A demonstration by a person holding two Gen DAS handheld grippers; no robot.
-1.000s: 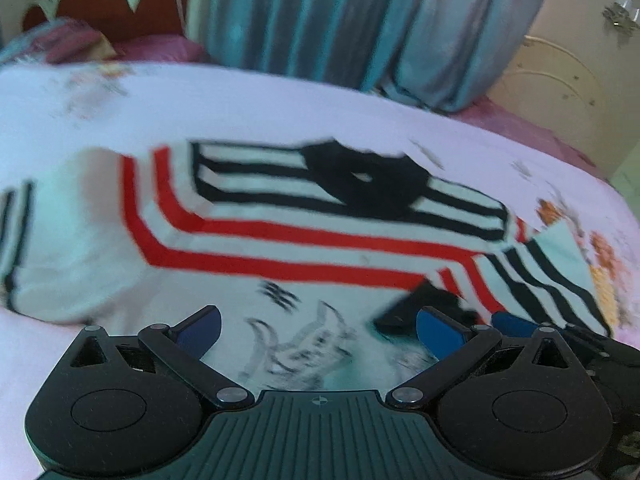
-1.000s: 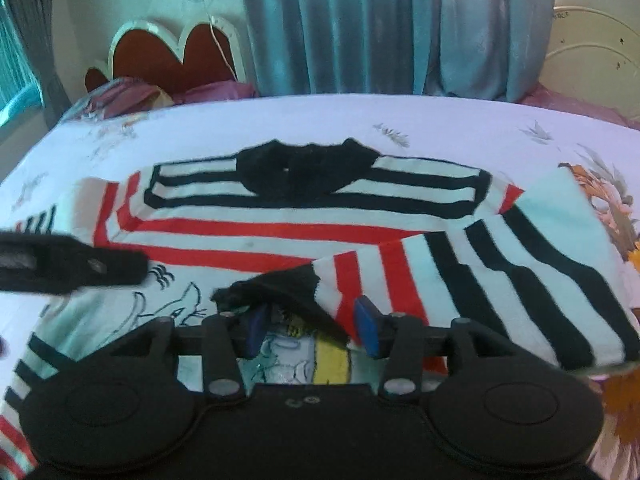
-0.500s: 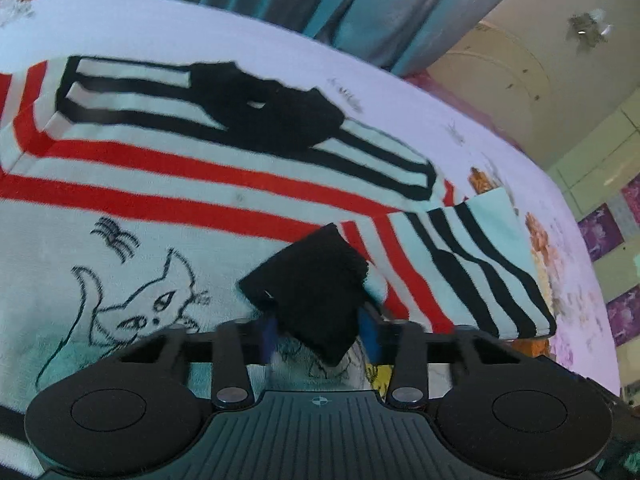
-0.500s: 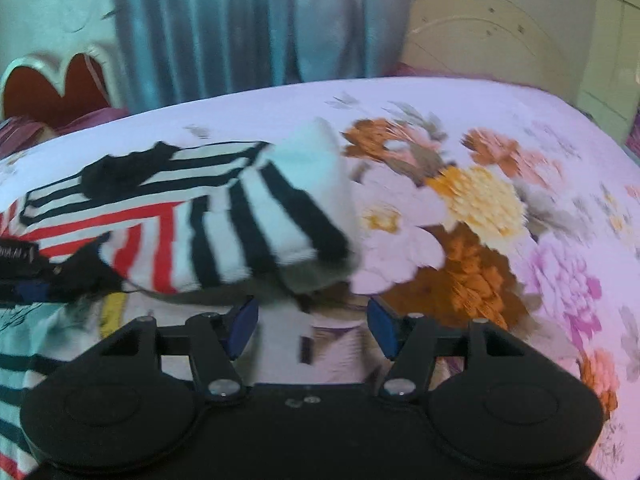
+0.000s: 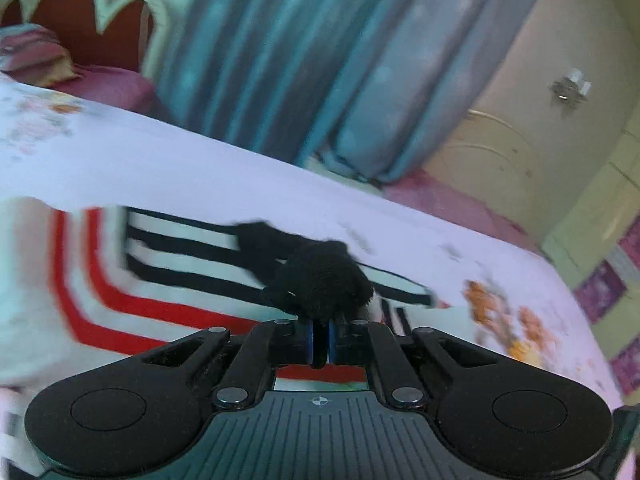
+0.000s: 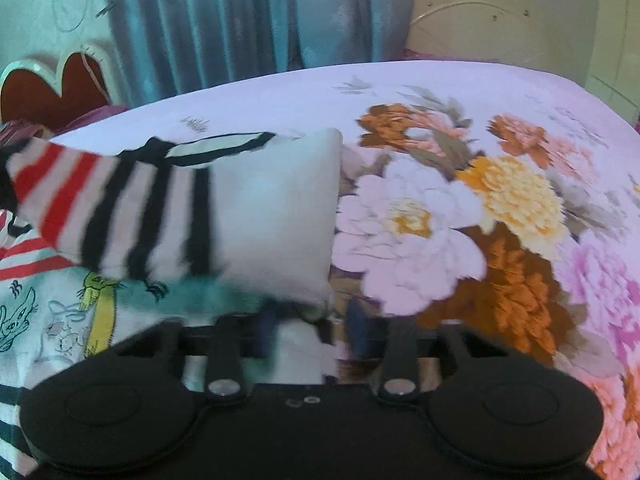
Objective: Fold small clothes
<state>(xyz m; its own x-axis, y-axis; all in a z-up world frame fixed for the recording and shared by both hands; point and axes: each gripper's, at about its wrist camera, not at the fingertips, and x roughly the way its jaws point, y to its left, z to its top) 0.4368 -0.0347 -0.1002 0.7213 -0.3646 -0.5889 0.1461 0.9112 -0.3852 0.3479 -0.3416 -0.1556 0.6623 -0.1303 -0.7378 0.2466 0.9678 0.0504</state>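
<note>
A small white sweater (image 5: 160, 268) with red and black stripes and a black collar lies flat on the bed. My left gripper (image 5: 320, 340) is shut on the sleeve's black cuff (image 5: 324, 280), which bunches up just above the blue pads. In the right wrist view the striped sleeve (image 6: 160, 208) lies folded across the sweater's body, over the cat drawings (image 6: 60, 320). My right gripper (image 6: 312, 332) sits at the sweater's side edge, blurred, with its jaws closing. White fabric (image 6: 300, 344) lies between the jaws, and a gap still shows beside the right pad.
The floral bed sheet (image 6: 480, 220) stretches right of the sweater. Blue curtains (image 5: 300, 60) hang behind the bed, with a scalloped headboard (image 5: 80, 20) and a pillow (image 5: 32, 56) at the far left. A cream wardrobe door (image 5: 500, 160) stands at the back right.
My left gripper closed on the black cuff and lifted it toward the collar. The right gripper swung right to the sweater's side edge, and its jaws have narrowed around the fabric there.
</note>
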